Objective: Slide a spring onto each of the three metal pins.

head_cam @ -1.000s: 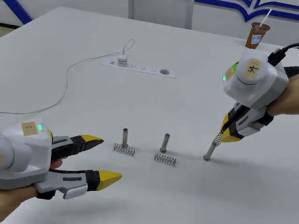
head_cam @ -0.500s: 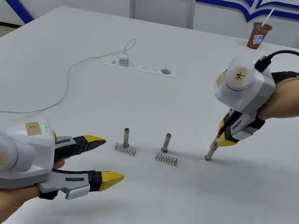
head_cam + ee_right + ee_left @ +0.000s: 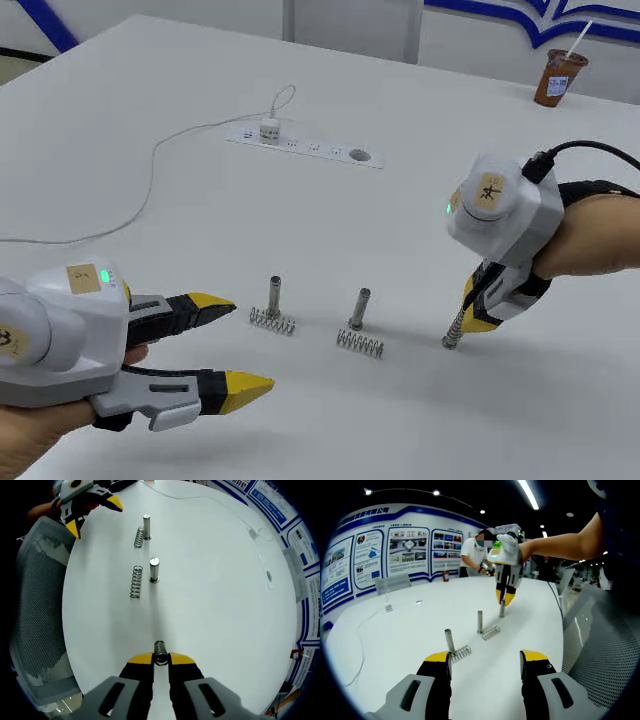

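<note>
Three upright metal pins stand in a row on the white table: the left pin [image 3: 274, 296], the middle pin [image 3: 360, 308] and the right pin [image 3: 452, 338]. One loose spring [image 3: 272, 321] lies at the foot of the left pin, another spring [image 3: 359, 344] in front of the middle pin. My right gripper [image 3: 477, 306] is shut on a third spring [image 3: 160, 653], which sits over the right pin, low on its shaft. My left gripper [image 3: 232, 340] hovers open near the table's front left, short of the left pin [image 3: 449, 640], with nothing between its fingers.
A white power strip [image 3: 305, 145] with a plug and a trailing cable [image 3: 150, 180] lies at the back. A drink cup [image 3: 556, 76] with a straw stands far right. A mesh chair [image 3: 42, 605] is beside the table. People stand in the background of the left gripper view.
My right gripper has moved down along the right pin, carrying the spring lower on it. The left gripper has held its place; the head camera has shifted slightly.
</note>
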The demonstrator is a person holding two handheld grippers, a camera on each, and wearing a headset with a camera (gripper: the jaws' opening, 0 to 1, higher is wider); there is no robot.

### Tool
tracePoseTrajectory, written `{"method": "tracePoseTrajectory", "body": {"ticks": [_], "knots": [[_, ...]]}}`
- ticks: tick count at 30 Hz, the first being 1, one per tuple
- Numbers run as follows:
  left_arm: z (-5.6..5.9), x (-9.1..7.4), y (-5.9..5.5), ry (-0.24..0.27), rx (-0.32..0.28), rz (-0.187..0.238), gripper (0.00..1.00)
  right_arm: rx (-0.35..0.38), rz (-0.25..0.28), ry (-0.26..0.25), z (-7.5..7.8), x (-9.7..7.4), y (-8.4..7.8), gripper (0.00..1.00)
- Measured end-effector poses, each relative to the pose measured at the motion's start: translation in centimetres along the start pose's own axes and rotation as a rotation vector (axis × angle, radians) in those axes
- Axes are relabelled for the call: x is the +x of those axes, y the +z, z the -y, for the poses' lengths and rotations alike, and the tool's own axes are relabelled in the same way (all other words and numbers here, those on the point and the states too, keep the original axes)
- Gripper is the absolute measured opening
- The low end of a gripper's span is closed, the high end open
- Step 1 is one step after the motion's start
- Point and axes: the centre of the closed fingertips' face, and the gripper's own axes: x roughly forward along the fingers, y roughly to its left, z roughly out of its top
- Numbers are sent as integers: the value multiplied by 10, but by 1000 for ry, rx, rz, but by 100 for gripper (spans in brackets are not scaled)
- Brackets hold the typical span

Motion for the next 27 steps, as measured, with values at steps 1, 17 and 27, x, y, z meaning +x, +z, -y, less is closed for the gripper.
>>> {"method": "tracePoseTrajectory", "body": {"ticks": [1,17,27], "knots": [[0,0,0,0,0,0,56,2,-1,0,0,1,0,12],[2,0,-1,0,0,-3,57,27,13,-1,0,7,-1,16],[3,2,1,-4,2,2,57,38,52,-17,-4,-1,0,23]]}}
